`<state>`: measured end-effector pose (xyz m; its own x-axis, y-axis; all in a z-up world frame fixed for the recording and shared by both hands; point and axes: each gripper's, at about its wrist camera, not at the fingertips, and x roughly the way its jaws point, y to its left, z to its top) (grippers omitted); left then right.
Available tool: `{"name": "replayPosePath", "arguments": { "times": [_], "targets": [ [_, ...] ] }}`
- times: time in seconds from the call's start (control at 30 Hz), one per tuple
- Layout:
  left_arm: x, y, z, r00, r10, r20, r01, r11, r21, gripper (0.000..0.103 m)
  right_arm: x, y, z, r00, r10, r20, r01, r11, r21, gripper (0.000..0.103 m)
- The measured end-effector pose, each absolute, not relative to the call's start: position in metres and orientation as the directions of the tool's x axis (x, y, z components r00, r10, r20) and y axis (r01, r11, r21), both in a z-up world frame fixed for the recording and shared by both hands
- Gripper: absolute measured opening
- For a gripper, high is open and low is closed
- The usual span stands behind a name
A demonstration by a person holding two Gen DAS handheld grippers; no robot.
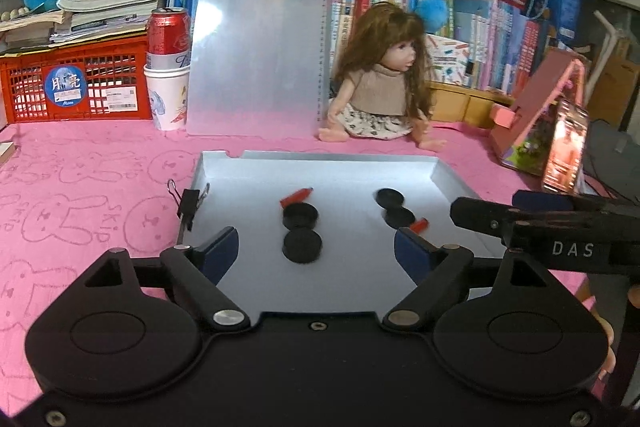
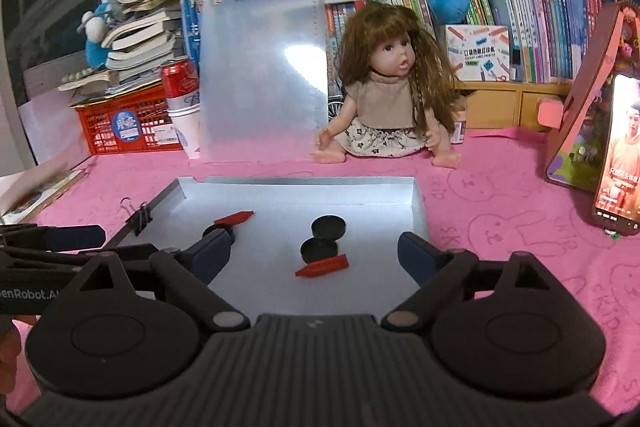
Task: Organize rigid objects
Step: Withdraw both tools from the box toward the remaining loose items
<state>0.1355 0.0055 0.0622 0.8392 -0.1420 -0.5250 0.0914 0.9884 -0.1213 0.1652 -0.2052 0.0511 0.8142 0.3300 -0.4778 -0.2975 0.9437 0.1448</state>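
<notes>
Our left gripper (image 1: 316, 247) hangs with jaws wide apart and nothing between them, over the near part of the tray (image 1: 448, 171). Just beyond its fingers lie two black discs (image 1: 301, 229), one touching the other, with a red piece (image 1: 295, 196) at their far side. Our right gripper (image 2: 316, 253) is likewise spread and bare, low over the tray's near end. Ahead of it sit two more discs (image 2: 324, 238) and a second red piece (image 2: 322, 266) lying against the nearer disc. A binder clip (image 1: 188, 205) grips the tray's left rim. Farther back a doll (image 2: 386, 95) sits on the pink cloth (image 1: 80, 195), beside an upright clipboard (image 1: 260, 47).
</notes>
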Motion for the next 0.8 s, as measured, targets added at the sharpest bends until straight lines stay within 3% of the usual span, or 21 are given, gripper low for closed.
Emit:
{"name": "replayPosePath", "arguments": {
  "times": [0.8],
  "targets": [
    [0.038,0.001,0.037,0.82,-0.203,-0.535,0.139,0.978,-0.158,0.086,0.07,-0.22,0.029,0.841,0.321,-0.437,-0.326,0.943,0.065,0.103]
  ]
}}
